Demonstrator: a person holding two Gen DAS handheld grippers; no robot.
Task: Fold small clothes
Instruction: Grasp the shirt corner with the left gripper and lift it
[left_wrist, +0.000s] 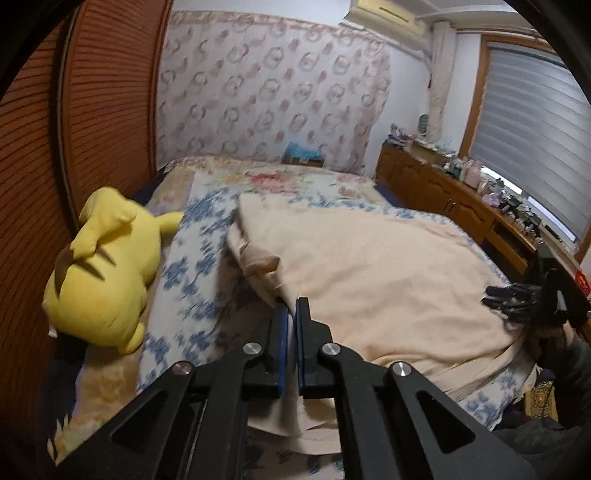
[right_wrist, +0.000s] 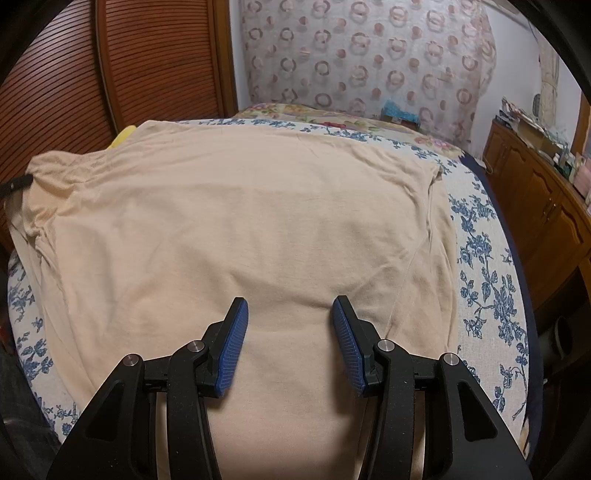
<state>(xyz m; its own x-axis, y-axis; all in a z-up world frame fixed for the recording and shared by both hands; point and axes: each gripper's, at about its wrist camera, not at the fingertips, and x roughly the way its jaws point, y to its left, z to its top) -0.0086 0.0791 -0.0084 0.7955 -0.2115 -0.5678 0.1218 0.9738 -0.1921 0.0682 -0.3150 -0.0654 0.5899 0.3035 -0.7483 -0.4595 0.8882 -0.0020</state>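
Peach shirt lies spread on the bed, covering most of the blue-flower sheet. Landmark is the shirt.

Left gripper is clenched on the shirt's left edge: blue pads pressed nearly together with a strip of peach cloth pinched between them. Cloth at that edge is bunched and lifted into a fold just ahead of the fingertips. More peach fabric hangs under the gripper body.

Right gripper is released: fingers spread wide, blue ribbed pads well apart, nothing between them. It sits over the near middle of the shirt, tips close to the fabric; cannot tell if they touch it. In the left wrist view the right gripper shows dark at the shirt's far right edge, blurred.

In the right wrist view the shirt is mostly flat, light wrinkles, a seam running down its right side. Its upper left corner is raised and puckered where a dark gripper part shows at the frame edge.

Yellow plush toy lies on the bed left of the shirt, beside the slatted wooden door. Patterned curtain hangs beyond the shirt at the bed's head. Wooden dresser with clutter stands right of the shirt, under the window blind.
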